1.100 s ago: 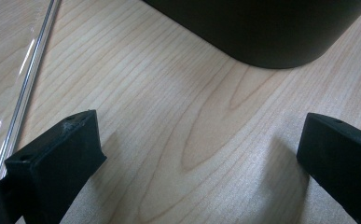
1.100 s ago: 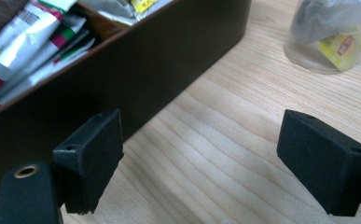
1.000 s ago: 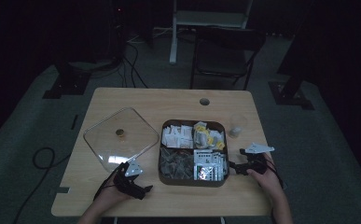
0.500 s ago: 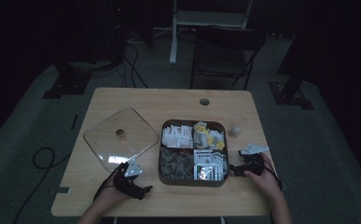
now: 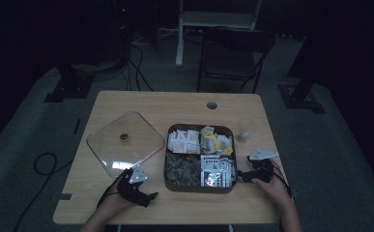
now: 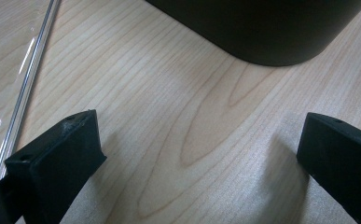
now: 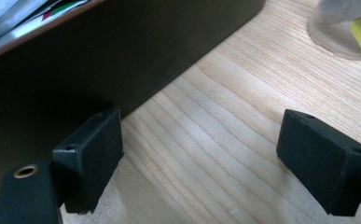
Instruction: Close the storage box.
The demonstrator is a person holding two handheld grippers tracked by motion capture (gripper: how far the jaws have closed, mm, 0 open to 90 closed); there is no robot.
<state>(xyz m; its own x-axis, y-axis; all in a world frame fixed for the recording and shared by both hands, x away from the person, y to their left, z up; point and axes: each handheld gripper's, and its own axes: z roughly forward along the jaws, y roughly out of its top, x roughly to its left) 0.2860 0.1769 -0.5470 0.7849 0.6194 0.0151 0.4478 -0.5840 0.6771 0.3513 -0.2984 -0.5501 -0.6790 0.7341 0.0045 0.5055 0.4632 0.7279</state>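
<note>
While both tools are rested low at the near edge of the table (image 5: 126, 101), nothing is gripped by either. The left gripper (image 5: 148, 197) is seen near-left of the dark compartment box (image 5: 199, 186), its jaws spread wide over bare wood in the left gripper view, with a rounded corner of the box (image 6: 267, 42) just beyond them. The right gripper (image 5: 243, 175) is laid close against the box's right wall — equally wide open, one jaw almost touching the dark side (image 7: 99, 60), nothing between the pads.

Inside the box, sachets (image 5: 183, 141) and packets are sorted into four compartments. To the left of the box the clear lid (image 5: 125, 141) lies flat, its edge (image 6: 29, 79) running beside the left jaw. Beyond the box's right side, near its far corner, a small clear cup (image 5: 244, 134) stands; in the right gripper view it (image 7: 341, 28) holds a yellow packet.

From here the likely risks are judged to be these — the box could be shoved sideways if the right jaw is pushed into its wall, the cup could be toppled by a careless sweep, and the lid could be skidded off if clipped by the left jaw.
</note>
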